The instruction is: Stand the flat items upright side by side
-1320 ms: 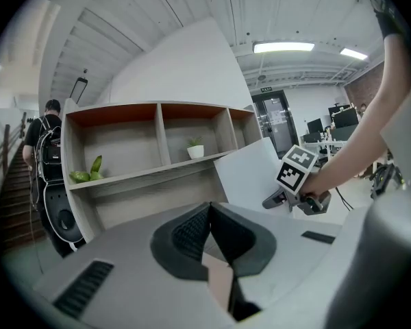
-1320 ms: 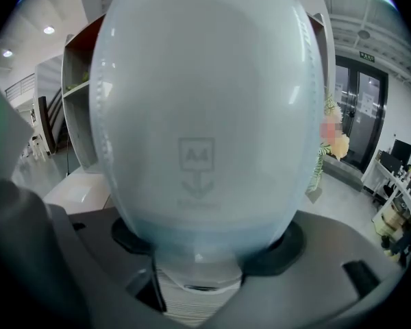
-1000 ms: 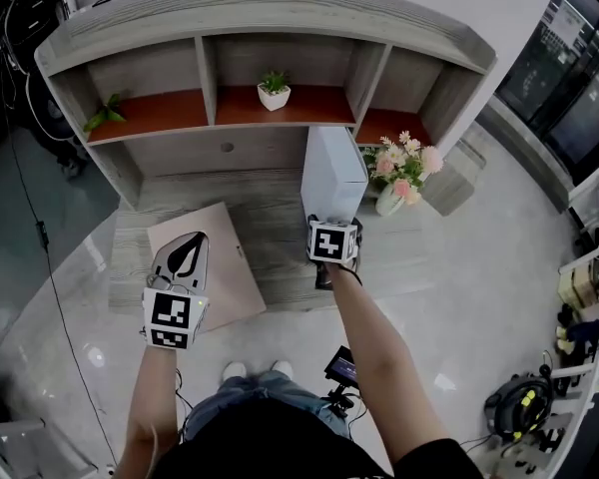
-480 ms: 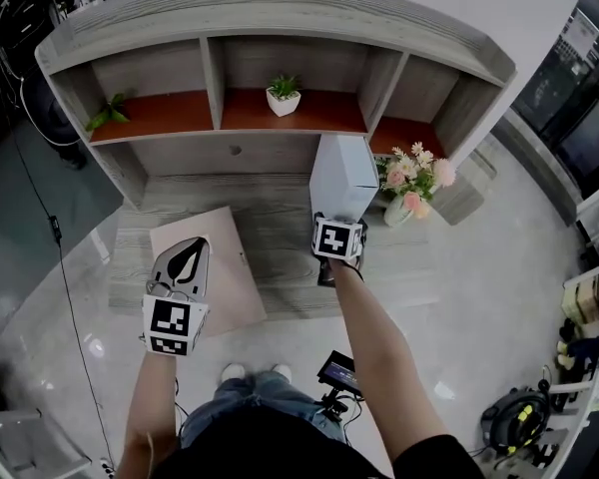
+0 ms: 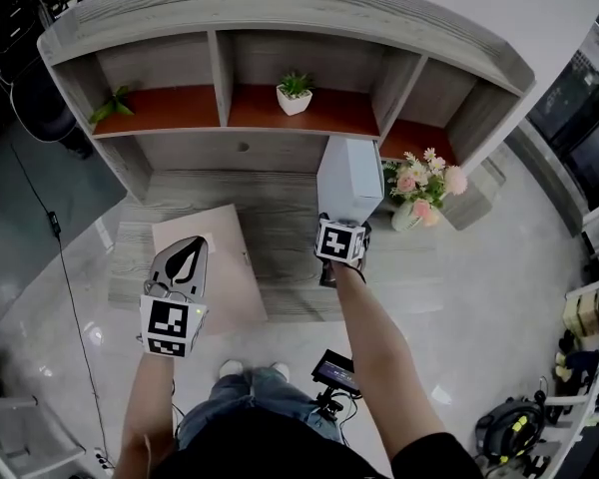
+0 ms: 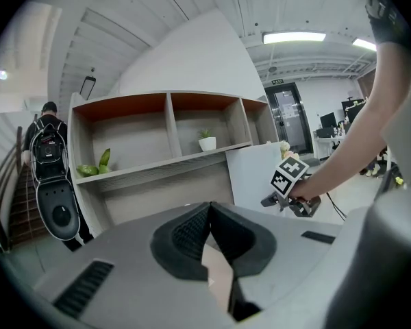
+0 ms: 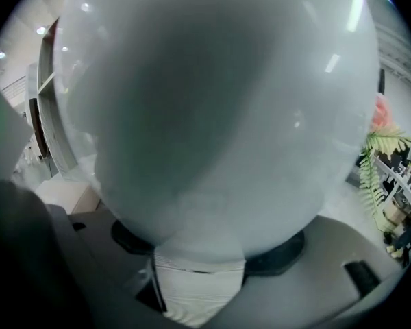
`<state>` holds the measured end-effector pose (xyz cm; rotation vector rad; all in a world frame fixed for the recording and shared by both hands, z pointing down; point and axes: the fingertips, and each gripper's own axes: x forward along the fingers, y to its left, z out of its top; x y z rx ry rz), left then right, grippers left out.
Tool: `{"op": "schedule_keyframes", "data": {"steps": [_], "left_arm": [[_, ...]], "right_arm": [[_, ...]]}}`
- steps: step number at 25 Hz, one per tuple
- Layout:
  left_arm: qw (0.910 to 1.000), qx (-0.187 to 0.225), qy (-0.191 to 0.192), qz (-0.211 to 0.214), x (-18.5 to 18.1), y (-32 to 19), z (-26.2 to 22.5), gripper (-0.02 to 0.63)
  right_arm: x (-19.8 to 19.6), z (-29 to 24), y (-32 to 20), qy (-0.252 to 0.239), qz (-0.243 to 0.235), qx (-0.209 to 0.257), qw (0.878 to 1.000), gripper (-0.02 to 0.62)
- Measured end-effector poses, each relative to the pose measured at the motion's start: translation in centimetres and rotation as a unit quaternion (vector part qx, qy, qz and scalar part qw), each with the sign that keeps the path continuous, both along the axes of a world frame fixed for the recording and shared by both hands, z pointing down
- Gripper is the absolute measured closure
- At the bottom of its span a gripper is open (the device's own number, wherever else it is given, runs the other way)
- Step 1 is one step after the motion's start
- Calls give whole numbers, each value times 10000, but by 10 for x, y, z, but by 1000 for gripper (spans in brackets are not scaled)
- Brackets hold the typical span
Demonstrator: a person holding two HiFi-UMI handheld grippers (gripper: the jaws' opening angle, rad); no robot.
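Note:
A white flat box (image 5: 349, 178) stands upright on the grey desk (image 5: 280, 218), just left of the flowers. My right gripper (image 5: 342, 224) is shut on its near lower edge, and the box (image 7: 205, 115) fills the right gripper view between the pads (image 7: 127, 238). A pink flat board (image 5: 225, 282) lies flat on the desk's left front part. My left gripper (image 5: 194, 243) hovers over that board with its tips together and nothing in them. The left gripper view shows the shut gripper (image 6: 209, 208) with a bit of the pink board (image 6: 219, 273) below.
A shelf unit (image 5: 280, 8) rises at the back of the desk with a small potted plant (image 5: 295, 95) and green leaves (image 5: 112, 103) in its compartments. A vase of flowers (image 5: 419, 193) stands right of the box. A person with a backpack (image 6: 49, 156) stands far left.
The head view has drifted a little, which shifts the desk rightward in the picture. Both grippers, the white box and the pink board keep their places on the desk.

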<state>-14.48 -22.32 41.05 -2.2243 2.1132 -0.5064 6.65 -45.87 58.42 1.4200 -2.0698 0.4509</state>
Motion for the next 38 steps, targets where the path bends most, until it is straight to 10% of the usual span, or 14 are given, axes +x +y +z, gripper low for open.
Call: {"op": "schedule_keyframes", "data": {"steps": [38], "left_arm": [[9955,520,103,785,49,15,-39,595]], "right_arm": [[40,-58,77,-549,-202,-330,9977,179]]}}
